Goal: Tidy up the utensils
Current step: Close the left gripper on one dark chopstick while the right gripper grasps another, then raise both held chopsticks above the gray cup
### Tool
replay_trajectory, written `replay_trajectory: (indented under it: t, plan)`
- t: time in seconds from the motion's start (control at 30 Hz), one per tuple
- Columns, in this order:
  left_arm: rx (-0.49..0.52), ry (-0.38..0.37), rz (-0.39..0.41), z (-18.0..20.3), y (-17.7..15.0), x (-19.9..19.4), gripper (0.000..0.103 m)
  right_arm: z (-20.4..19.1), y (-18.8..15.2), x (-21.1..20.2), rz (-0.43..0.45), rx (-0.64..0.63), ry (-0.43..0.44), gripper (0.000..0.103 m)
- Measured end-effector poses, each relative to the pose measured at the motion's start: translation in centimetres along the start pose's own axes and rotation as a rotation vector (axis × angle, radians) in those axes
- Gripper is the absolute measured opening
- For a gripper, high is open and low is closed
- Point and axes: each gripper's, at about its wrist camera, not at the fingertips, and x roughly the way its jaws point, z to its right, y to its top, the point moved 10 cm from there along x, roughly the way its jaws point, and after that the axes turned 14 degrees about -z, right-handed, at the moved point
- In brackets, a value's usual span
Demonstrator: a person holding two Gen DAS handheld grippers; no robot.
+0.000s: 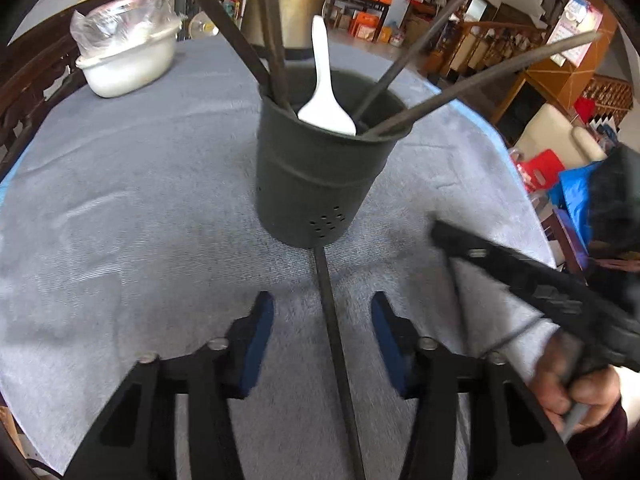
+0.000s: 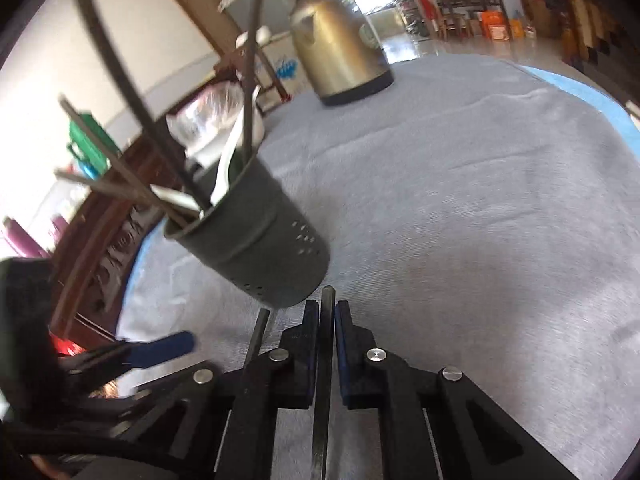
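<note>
On the fuzzy grey cloth [image 1: 140, 208], left claw [image 1: 322, 320] gapes around a slim dark chopstick [image 1: 334, 340]; right claw [image 2: 328, 312] pinches another.

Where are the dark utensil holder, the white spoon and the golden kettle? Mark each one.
dark utensil holder [image 1: 316, 184], left wrist view, front wall below the rim.
white spoon [image 1: 325, 108], left wrist view, its bowl at the holder's rim.
golden kettle [image 2: 336, 44], right wrist view, middle of its body.

A grey cloth [image 1: 140, 200] covers the table; dark carved chairs [image 1: 24, 80] stand at its edge; wooden shelves [image 1: 496, 44] and orange boxes [image 1: 370, 20] line the bright, glossy-floored room beyond.
</note>
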Motion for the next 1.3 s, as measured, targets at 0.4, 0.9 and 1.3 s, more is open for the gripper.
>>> replay_trajectory:
  t: [0.4, 0.9, 1.3]
  plan:
    - [-0.04, 0.029, -0.016, 0.2, 2.3, 2.9, 0.024, 1.1, -0.4, -3.9, 0.07, 0.027, 0.047, 0.009]
    - [-0.037, 0.0, 0.028, -2.0, 2.0, 1.5, 0.008, 2.8, 0.6, 0.7, -0.074, 0.078, -0.031, 0.018]
    - [-0.073, -0.014, 0.142, -3.3, 2.1, -3.9, 0.008, 1.8, 0.3, 1.3, -0.073, -0.049, -0.199, 0.01]
